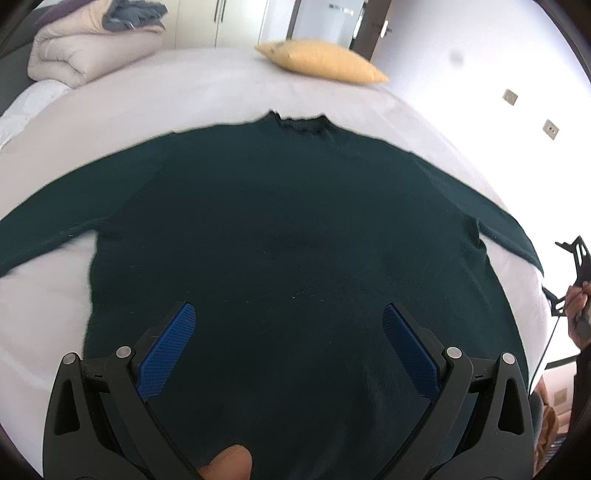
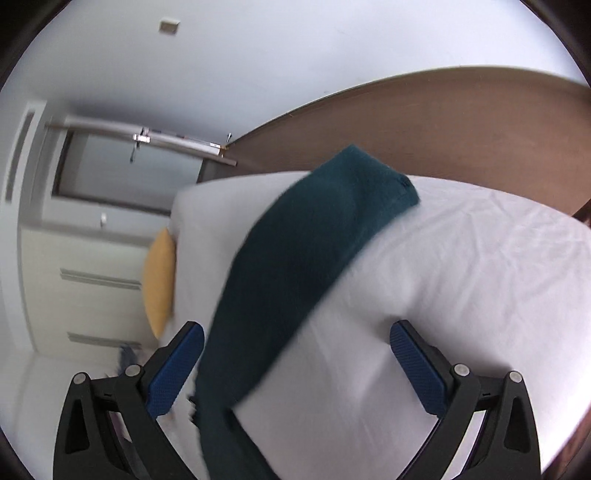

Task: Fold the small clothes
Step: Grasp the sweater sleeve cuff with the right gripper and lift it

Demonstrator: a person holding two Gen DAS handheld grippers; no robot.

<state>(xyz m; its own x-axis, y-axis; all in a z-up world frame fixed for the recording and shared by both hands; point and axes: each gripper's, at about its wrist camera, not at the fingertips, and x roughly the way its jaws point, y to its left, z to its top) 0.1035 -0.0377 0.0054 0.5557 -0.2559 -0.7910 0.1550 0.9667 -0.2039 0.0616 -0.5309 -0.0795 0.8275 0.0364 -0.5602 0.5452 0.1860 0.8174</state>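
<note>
A dark green sweater [image 1: 288,221] lies flat on the white bed [image 1: 166,96], collar away from me and both sleeves spread out to the sides. My left gripper [image 1: 289,317] hovers open above its lower body, blue pads wide apart with nothing between them. In the right wrist view one sleeve of the sweater [image 2: 314,251] runs diagonally across the bed [image 2: 461,258], its cuff at the far end. My right gripper [image 2: 296,338] is open over this sleeve, not holding it. The right gripper's black frame [image 1: 576,273] shows at the right edge of the left wrist view.
A yellow pillow [image 1: 321,61] lies at the far edge of the bed, also visible as the yellow pillow [image 2: 159,284]. A folded beige duvet [image 1: 85,51] with grey clothes on it sits at the far left. A brown headboard [image 2: 443,129] borders the bed. Wardrobe doors [image 1: 221,22] stand behind.
</note>
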